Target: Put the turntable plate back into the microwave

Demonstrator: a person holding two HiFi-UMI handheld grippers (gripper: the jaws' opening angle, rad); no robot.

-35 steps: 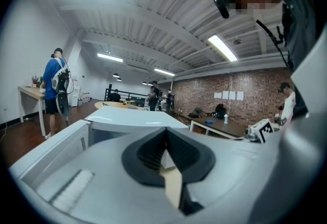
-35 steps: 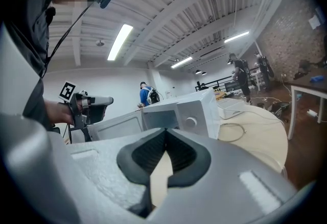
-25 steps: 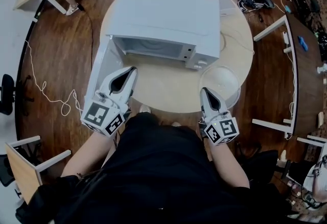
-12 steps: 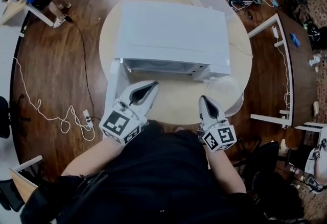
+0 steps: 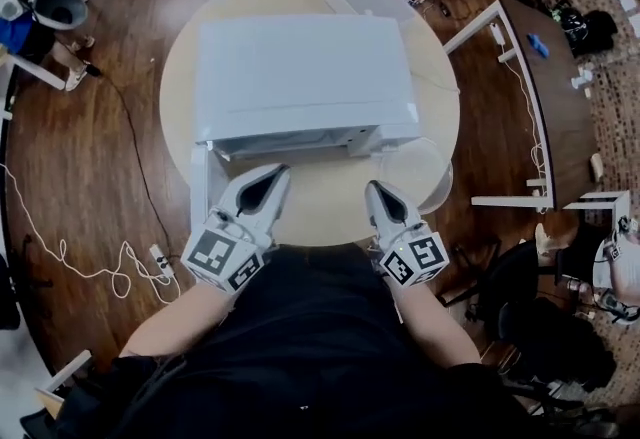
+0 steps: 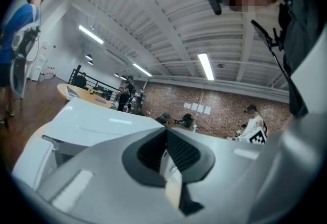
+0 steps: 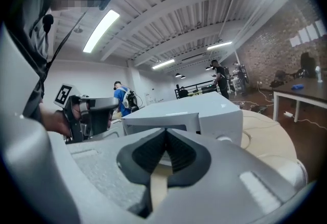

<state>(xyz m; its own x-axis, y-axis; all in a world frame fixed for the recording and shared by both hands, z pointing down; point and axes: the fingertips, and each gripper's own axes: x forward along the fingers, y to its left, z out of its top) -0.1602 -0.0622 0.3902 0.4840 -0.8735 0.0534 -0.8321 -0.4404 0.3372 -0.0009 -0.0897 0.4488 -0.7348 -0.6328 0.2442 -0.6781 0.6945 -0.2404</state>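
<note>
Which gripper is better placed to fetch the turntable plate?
Right. The glass plate lies on the table right of the microwave, beside the right gripper; the left gripper is by the open door.

- black top (image 5: 300,347) with short sleeves, covering chest and shoulders.
- left tongs (image 5: 272,173): smooth pale grey shell that tapers to a point, with a dark teardrop-shaped hollow on top.
- right tongs (image 5: 374,187): same pale grey shell and dark hollow.
- left cube (image 5: 222,260) and right cube (image 5: 412,260): white, with black square markers on their faces, at the rear of each shell.
- black ribbed pads (image 6: 180,149) line the jaws.
</note>
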